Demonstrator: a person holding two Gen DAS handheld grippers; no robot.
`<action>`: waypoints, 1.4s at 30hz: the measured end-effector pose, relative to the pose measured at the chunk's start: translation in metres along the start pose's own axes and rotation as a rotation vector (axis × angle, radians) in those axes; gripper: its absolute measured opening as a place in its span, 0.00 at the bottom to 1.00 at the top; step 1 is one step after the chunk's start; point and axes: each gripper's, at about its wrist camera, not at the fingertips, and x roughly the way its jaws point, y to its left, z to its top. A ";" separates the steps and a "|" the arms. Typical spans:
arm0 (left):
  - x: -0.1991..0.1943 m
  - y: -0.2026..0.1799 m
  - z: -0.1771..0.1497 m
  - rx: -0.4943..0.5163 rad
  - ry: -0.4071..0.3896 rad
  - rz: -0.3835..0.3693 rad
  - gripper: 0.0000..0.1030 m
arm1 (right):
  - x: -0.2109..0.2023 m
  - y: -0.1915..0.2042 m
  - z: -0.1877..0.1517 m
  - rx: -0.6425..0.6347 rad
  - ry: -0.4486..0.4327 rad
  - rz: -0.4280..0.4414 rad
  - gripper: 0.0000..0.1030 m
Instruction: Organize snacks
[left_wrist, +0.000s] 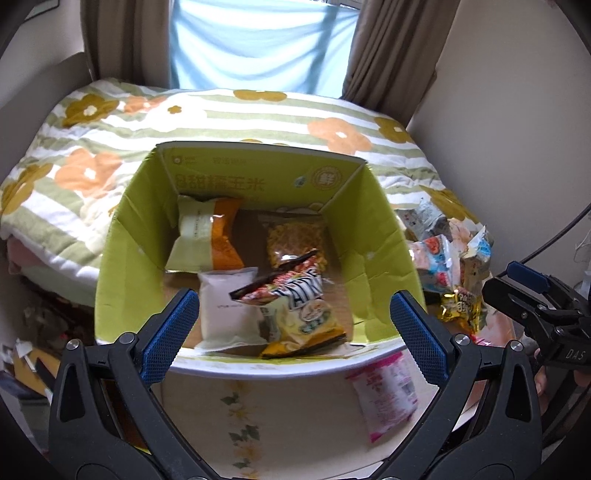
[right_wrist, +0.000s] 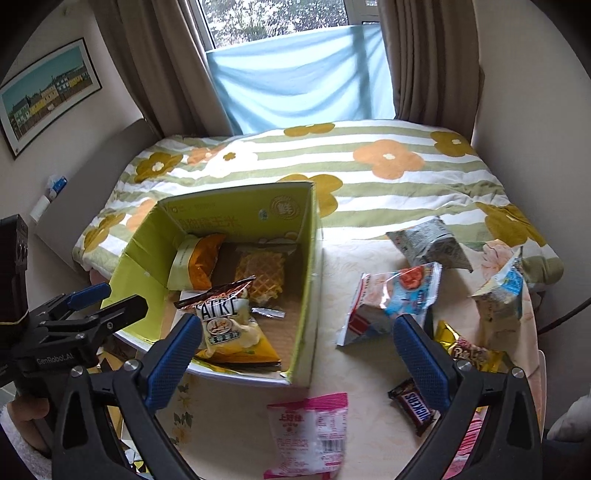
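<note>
A green cardboard box (left_wrist: 373, 229) (right_wrist: 308, 280) stands open on the small table and holds several snack packs. Among them are an orange-and-white pouch (left_wrist: 207, 236), a waffle pack (left_wrist: 297, 240) (right_wrist: 260, 277), a white pack (left_wrist: 229, 306) and a yellow chip bag (left_wrist: 299, 314) (right_wrist: 229, 325). My left gripper (left_wrist: 295, 332) hovers open above the box's near wall, nothing between its fingers. My right gripper (right_wrist: 295, 354) is open over the table just right of the box. A pink-and-white packet (right_wrist: 314, 428) (left_wrist: 384, 391) lies below it. Loose snacks lie to the right: a blue-red bag (right_wrist: 395, 295), a Snickers bar (right_wrist: 417, 406).
A grey packet (right_wrist: 432, 247), a torn pale bag (right_wrist: 502, 295) and a gold wrapper (right_wrist: 469, 350) crowd the table's right side. A flowered striped bed (right_wrist: 369, 173) lies behind the table, with curtains and a window beyond. A hand (right_wrist: 26, 410) holds the left gripper's handle.
</note>
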 end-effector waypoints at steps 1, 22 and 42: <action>-0.002 -0.005 -0.002 -0.004 -0.002 0.003 1.00 | -0.003 -0.005 -0.002 0.000 -0.004 0.005 1.00; -0.008 -0.178 -0.047 -0.021 -0.057 0.018 1.00 | -0.079 -0.152 -0.034 -0.064 -0.074 0.047 1.00; 0.134 -0.264 -0.002 0.175 0.145 0.108 1.00 | -0.020 -0.243 -0.028 0.016 0.029 0.004 1.00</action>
